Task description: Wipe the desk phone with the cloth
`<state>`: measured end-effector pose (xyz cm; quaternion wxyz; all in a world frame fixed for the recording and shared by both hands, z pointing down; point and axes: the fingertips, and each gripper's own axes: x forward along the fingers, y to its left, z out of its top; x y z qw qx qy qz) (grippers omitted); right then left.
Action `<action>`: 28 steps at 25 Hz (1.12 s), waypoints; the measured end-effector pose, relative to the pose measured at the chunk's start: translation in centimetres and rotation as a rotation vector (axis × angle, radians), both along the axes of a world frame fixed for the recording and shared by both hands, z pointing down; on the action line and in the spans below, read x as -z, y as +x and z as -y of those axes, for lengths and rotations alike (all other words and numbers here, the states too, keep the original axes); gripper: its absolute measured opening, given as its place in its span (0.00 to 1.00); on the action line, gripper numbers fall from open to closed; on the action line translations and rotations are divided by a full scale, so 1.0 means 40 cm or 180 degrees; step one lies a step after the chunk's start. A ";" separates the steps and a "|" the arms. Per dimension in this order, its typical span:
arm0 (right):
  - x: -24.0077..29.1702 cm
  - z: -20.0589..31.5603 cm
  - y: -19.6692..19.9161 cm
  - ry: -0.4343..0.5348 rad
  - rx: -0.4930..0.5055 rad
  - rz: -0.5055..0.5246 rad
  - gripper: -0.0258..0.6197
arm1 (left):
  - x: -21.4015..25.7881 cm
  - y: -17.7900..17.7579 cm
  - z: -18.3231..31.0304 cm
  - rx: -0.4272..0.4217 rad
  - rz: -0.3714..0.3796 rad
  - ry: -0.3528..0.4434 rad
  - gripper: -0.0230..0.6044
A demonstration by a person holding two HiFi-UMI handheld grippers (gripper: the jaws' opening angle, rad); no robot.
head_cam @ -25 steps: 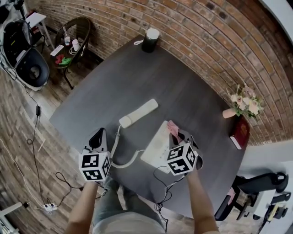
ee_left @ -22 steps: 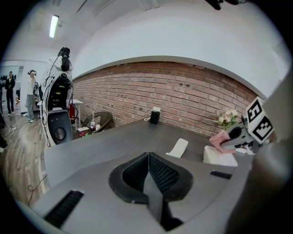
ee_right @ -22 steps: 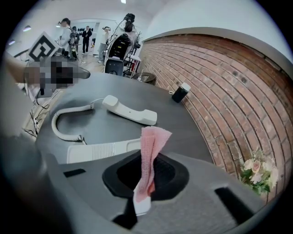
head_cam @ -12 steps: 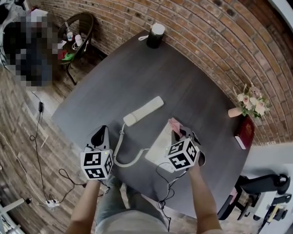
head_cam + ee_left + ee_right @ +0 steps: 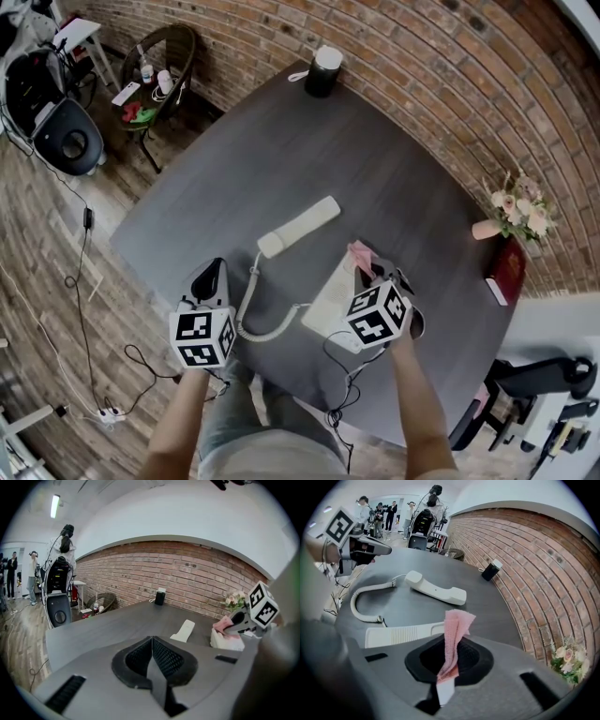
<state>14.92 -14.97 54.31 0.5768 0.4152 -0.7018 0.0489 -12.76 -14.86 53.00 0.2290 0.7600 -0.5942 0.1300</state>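
A white desk phone base (image 5: 330, 298) sits near the front edge of the dark table (image 5: 394, 187); part of it shows in the right gripper view (image 5: 401, 633). Its handset (image 5: 299, 226) (image 5: 436, 588) lies off the base to the upper left, joined by a coiled cord (image 5: 253, 319) (image 5: 365, 599). My right gripper (image 5: 368, 270) is over the base, shut on a pink cloth (image 5: 359, 253) (image 5: 453, 634) that sticks up between its jaws. My left gripper (image 5: 208, 279) hovers left of the cord, shut and empty (image 5: 151, 660).
A black speaker (image 5: 324, 66) stands at the table's far edge. A pink vase of flowers (image 5: 511, 214) and a red book (image 5: 506, 270) are at the right edge. A chair with small items (image 5: 150, 80) stands on the floor at left; cables run under the table.
The view has shifted slightly; both grippers stay in much the same place relative to the phone, the right one still over the base with the cloth.
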 end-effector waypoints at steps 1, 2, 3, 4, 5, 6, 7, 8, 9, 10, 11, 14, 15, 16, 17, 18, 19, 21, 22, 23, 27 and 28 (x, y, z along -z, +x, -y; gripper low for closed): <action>0.000 0.000 -0.001 -0.0004 0.0001 -0.0001 0.08 | 0.000 -0.001 0.000 -0.0002 -0.0001 -0.0001 0.05; -0.001 -0.001 -0.002 -0.0008 0.0002 -0.0003 0.08 | -0.001 -0.002 0.000 -0.0003 -0.0002 -0.0003 0.05; -0.001 -0.002 -0.003 -0.0012 0.0002 -0.0006 0.08 | -0.001 -0.003 -0.001 -0.0003 -0.0001 -0.0006 0.05; -0.001 -0.003 -0.004 -0.0017 0.0001 -0.0009 0.08 | -0.002 -0.003 -0.001 -0.0004 0.0002 -0.0007 0.05; -0.002 -0.005 -0.004 -0.0022 -0.0001 -0.0010 0.08 | -0.002 -0.003 -0.002 -0.0008 0.0008 -0.0005 0.05; -0.002 -0.007 -0.005 -0.0027 -0.0003 -0.0010 0.08 | -0.001 -0.002 -0.002 -0.0013 0.0015 -0.0002 0.05; -0.003 -0.009 -0.005 -0.0033 -0.0004 -0.0011 0.08 | 0.000 -0.001 -0.003 -0.0018 0.0018 0.0001 0.05; -0.003 -0.012 -0.005 -0.0039 -0.0004 -0.0013 0.08 | 0.002 0.001 -0.003 -0.0023 0.0017 0.0004 0.05; -0.003 -0.014 -0.005 -0.0046 -0.0004 -0.0015 0.08 | 0.004 0.002 -0.004 -0.0026 0.0012 0.0007 0.05; -0.004 -0.017 -0.007 -0.0053 -0.0006 -0.0015 0.08 | 0.005 0.002 -0.004 -0.0028 0.0007 0.0010 0.05; -0.006 -0.020 -0.008 -0.0060 -0.0006 -0.0015 0.08 | 0.006 0.002 -0.004 -0.0028 0.0004 0.0012 0.05; -0.010 -0.026 -0.013 -0.0077 -0.0004 -0.0013 0.08 | 0.006 -0.001 -0.006 -0.0031 0.0003 0.0015 0.05; -0.011 -0.028 -0.014 -0.0082 -0.0003 -0.0013 0.08 | 0.007 -0.001 -0.007 -0.0033 0.0003 0.0013 0.05; -0.011 -0.029 -0.015 -0.0086 -0.0003 -0.0013 0.08 | 0.007 -0.001 -0.007 -0.0034 0.0001 0.0012 0.05; -0.011 -0.031 -0.016 -0.0091 -0.0004 -0.0013 0.08 | 0.007 -0.001 -0.008 -0.0035 -0.0001 0.0012 0.05; -0.012 -0.034 -0.017 -0.0096 -0.0005 -0.0014 0.08 | 0.007 -0.002 -0.010 -0.0036 -0.0004 0.0013 0.05; -0.012 -0.037 -0.019 -0.0102 -0.0006 -0.0015 0.08 | 0.007 -0.003 -0.012 -0.0036 -0.0007 0.0012 0.05; -0.014 -0.043 -0.023 -0.0115 -0.0007 -0.0013 0.08 | 0.007 -0.004 -0.015 -0.0036 -0.0015 0.0009 0.05; -0.015 -0.046 -0.025 -0.0123 -0.0005 -0.0010 0.08 | 0.007 -0.005 -0.016 -0.0037 -0.0018 0.0008 0.05; -0.015 -0.050 -0.027 -0.0131 -0.0004 -0.0009 0.08 | 0.008 -0.005 -0.017 -0.0039 -0.0018 0.0009 0.05; -0.017 -0.061 -0.030 -0.0153 -0.0010 -0.0013 0.08 | 0.010 -0.008 -0.022 -0.0044 -0.0018 0.0012 0.05; -0.018 -0.063 -0.032 -0.0156 -0.0012 -0.0013 0.08 | 0.010 -0.010 -0.022 -0.0046 -0.0018 0.0012 0.05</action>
